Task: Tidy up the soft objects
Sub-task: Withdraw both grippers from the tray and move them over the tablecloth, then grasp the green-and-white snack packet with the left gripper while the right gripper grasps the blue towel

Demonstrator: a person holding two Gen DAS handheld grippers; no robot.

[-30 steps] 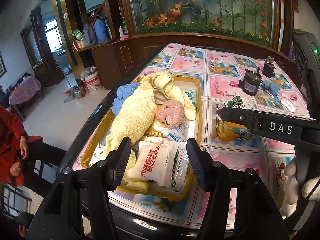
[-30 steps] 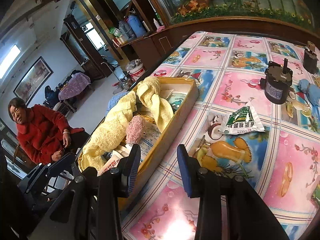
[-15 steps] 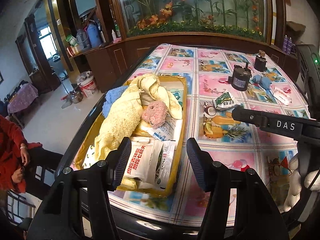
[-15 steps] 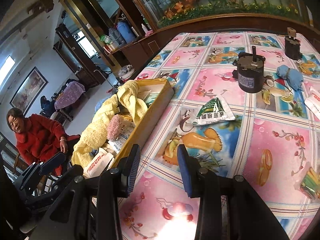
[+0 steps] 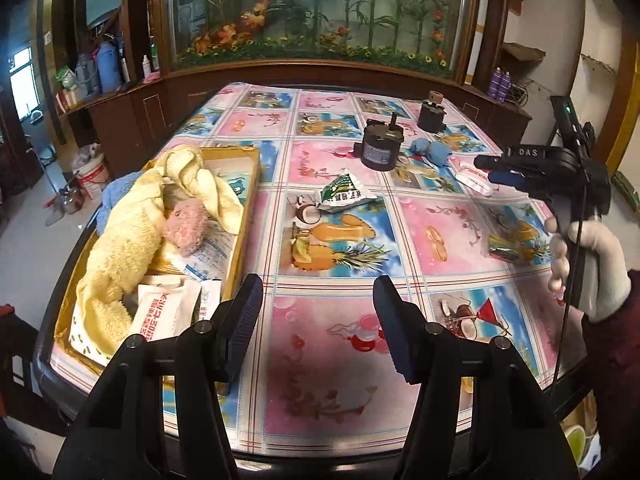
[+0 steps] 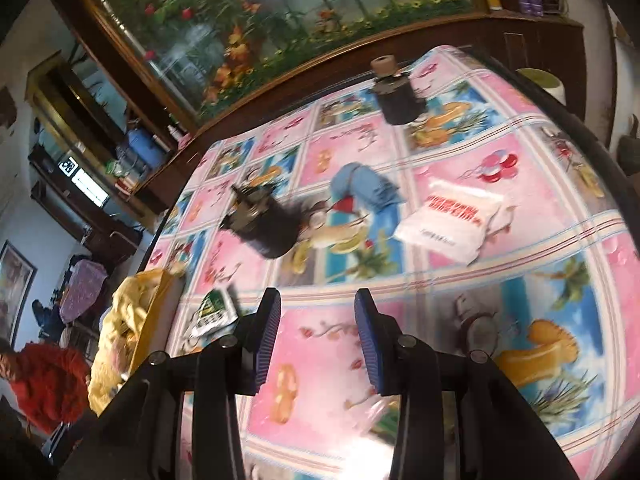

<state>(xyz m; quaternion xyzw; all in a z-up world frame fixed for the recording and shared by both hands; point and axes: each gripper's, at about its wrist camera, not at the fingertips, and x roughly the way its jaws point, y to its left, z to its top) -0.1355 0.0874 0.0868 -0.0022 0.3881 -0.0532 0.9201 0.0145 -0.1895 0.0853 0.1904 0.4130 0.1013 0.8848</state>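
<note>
A yellow cardboard box [image 5: 240, 236] at the table's left edge holds a yellow towel [image 5: 124, 248], a pink plush [image 5: 186, 226] and white packets [image 5: 168, 312]. A blue cloth [image 5: 434, 150] [image 6: 366, 186], a white packet [image 5: 474, 178] [image 6: 448, 216] and a green snack packet [image 5: 342, 194] [image 6: 212, 312] lie loose on the flowered tablecloth. My left gripper [image 5: 318, 304] hovers open and empty over the near table, right of the box. My right gripper [image 6: 318, 312] [image 5: 490, 170], in a white-gloved hand [image 5: 596, 264], is open and empty, tilted, short of the blue cloth and white packet.
Two black cylinders [image 5: 378, 148] [image 5: 432, 114] stand near the blue cloth. A small shiny wrapper [image 5: 506, 250] lies at the right. A wood cabinet with a glass plant display [image 5: 320, 20] backs the table. A person in red [image 6: 48, 376] sits left of the table.
My left gripper swung right, off the box and over bare tablecloth. My right gripper swept fast to the right across the table and rolled, from beside the box toward the blue cloth. Both stayed empty.
</note>
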